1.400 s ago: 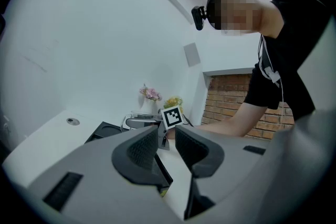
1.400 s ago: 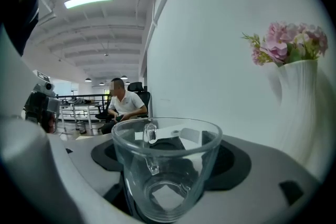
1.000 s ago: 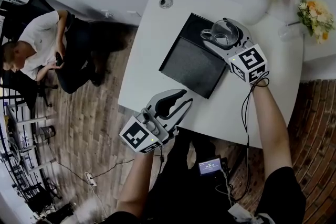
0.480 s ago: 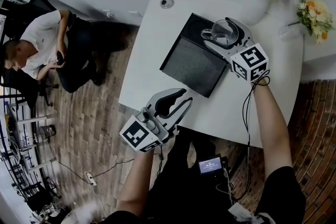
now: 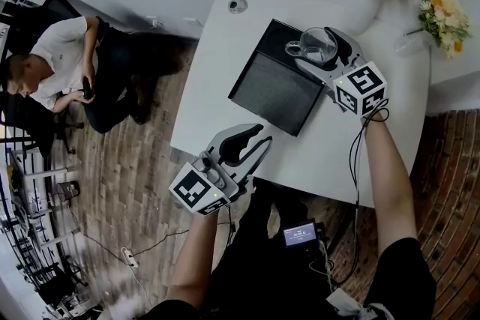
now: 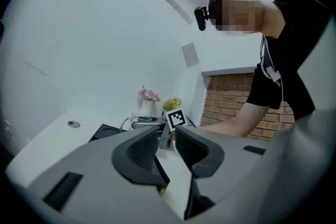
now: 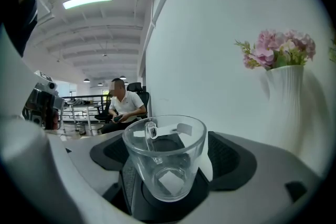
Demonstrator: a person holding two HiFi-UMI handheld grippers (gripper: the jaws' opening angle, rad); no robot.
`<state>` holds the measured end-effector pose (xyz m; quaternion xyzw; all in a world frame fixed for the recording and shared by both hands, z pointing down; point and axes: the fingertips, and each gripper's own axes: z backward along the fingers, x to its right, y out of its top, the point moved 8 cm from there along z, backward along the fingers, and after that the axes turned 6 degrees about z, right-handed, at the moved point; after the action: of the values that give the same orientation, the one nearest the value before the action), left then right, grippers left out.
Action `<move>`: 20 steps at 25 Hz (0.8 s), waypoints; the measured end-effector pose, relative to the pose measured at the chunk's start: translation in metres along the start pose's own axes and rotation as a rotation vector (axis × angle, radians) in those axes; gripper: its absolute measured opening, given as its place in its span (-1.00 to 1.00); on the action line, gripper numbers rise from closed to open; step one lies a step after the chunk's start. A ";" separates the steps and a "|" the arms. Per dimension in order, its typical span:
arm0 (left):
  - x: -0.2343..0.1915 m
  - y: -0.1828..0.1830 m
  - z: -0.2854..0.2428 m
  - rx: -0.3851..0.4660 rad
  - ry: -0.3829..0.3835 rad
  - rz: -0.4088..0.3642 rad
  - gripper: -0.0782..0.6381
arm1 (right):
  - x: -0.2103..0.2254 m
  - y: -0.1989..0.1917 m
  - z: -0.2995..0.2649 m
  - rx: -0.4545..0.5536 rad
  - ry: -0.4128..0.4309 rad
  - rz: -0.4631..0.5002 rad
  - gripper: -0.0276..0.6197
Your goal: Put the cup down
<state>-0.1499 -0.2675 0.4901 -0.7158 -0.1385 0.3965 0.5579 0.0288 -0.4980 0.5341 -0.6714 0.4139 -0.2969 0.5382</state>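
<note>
Grey left gripper (image 5: 262,137), right gripper (image 5: 316,48): black pads (image 6: 140,148), black-and-white marker cubes (image 5: 361,88) (black cable (image 5: 351,161) off the right one); black short sleeves (image 5: 401,270).

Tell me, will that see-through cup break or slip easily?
Probably fragile: the cup looks like clear glass, so a hard bump might crack it. Its smooth wall may slip between the jaws. The flat bottom should keep it from tipping.
</note>
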 end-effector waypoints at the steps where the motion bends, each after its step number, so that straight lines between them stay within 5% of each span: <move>1: 0.001 0.000 0.001 0.000 -0.002 -0.001 -0.52 | 0.000 0.000 0.003 0.002 -0.004 -0.006 0.45; 20: 0.022 0.012 0.017 0.003 -0.039 -0.046 -0.52 | -0.026 0.015 0.071 0.058 -0.088 -0.137 0.44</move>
<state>-0.1507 -0.2453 0.4691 -0.7036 -0.1653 0.3977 0.5652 0.0724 -0.4429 0.5036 -0.6947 0.3341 -0.3152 0.5535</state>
